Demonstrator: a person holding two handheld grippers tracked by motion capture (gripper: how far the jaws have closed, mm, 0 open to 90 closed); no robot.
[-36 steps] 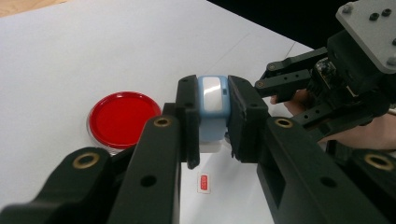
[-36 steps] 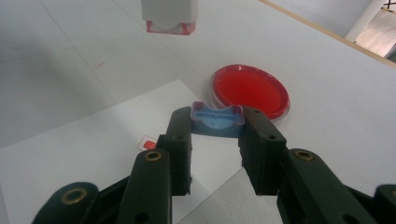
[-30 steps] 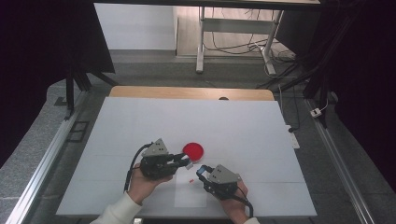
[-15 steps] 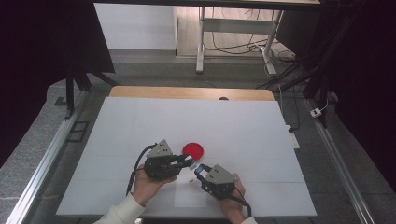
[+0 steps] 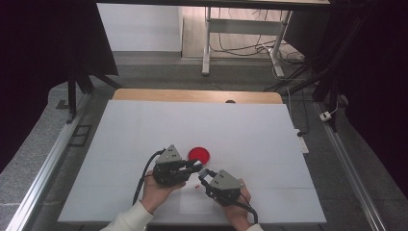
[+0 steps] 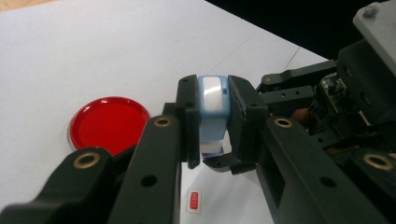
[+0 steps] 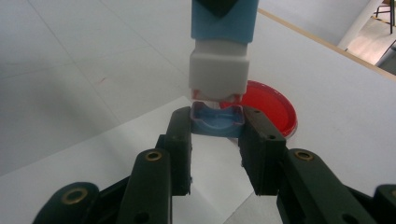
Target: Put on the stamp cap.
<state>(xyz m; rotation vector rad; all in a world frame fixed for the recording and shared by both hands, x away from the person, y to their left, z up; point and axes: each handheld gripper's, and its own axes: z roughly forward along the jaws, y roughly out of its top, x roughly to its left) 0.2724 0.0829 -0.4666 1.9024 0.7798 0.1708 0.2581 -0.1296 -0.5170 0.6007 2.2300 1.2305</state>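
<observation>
Blue stamp body point(image 6: 212, 109), top cut off, clamped by left hand-held gripper point(image 6: 212, 126); right hand-held gripper point(image 7: 217, 126) grips its cap point(image 7: 217, 122).

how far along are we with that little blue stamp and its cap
Done: the cap looks just off the stamp, with a slim gap between them. In hand: the left gripper clamps the stamp, the right gripper clamps the cap. Left, probably: using the stamp, perhaps at the red dish.

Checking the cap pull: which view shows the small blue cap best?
Right gripper view: the blue cap sits clamped between its jaws, just below the stamp's white end. In the left gripper view it peeks out under the stamp. In the high view it's too small to make out.
</observation>
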